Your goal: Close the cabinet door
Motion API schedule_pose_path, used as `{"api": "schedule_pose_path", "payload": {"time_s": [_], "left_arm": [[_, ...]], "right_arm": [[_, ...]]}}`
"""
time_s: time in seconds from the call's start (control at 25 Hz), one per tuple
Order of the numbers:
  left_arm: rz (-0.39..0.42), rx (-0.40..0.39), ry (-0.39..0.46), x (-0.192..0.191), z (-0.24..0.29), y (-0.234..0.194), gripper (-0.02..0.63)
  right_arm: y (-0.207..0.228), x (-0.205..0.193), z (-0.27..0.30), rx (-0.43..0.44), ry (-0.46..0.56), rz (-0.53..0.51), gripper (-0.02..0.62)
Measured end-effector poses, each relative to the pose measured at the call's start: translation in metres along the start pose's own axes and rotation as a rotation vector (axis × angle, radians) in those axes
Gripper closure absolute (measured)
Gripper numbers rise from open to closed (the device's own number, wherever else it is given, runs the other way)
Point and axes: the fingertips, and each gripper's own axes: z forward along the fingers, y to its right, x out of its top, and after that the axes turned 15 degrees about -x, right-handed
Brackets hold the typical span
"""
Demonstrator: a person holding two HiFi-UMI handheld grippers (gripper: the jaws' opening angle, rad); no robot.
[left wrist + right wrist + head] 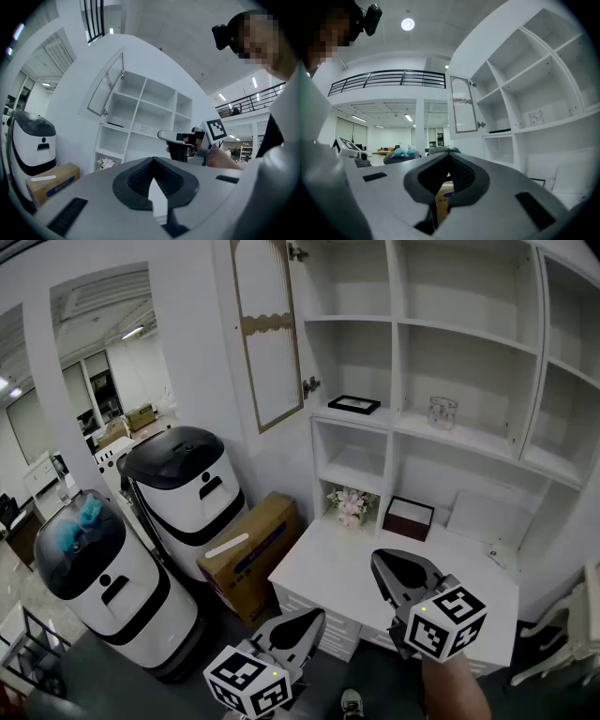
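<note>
The white cabinet door (pixel 265 329) with a glass panel stands swung open at the left of the shelf unit (pixel 466 334), its small handle (pixel 310 385) at the lower edge. It also shows as the door (pixel 105 86) in the left gripper view and the door (pixel 462 105) in the right gripper view. My left gripper (pixel 298 626) is low in the head view, shut and empty, well below the door. My right gripper (pixel 401 576) hovers over the white desk (pixel 328 568), also shut with nothing held. Both are far from the door.
Two white-and-black rounded machines (pixel 183 488) (pixel 98 577) and a cardboard box (pixel 251 549) stand on the floor left of the desk, under the open door. The shelves hold a flower bunch (pixel 350 504), a dark box (pixel 409 517), a framed picture (pixel 354 404) and a glass jar (pixel 442 412).
</note>
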Motion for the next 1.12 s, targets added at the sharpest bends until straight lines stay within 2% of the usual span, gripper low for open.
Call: {"api": "schedule_pose_path", "payload": {"time_s": [1.12], "left_arm": [[-0.007,0.037,0.002,0.004,0.024,-0.025,0.604]], "right_arm": [[0.021,0.009,0.031,0.042,0.003,0.034,0.591]]}}
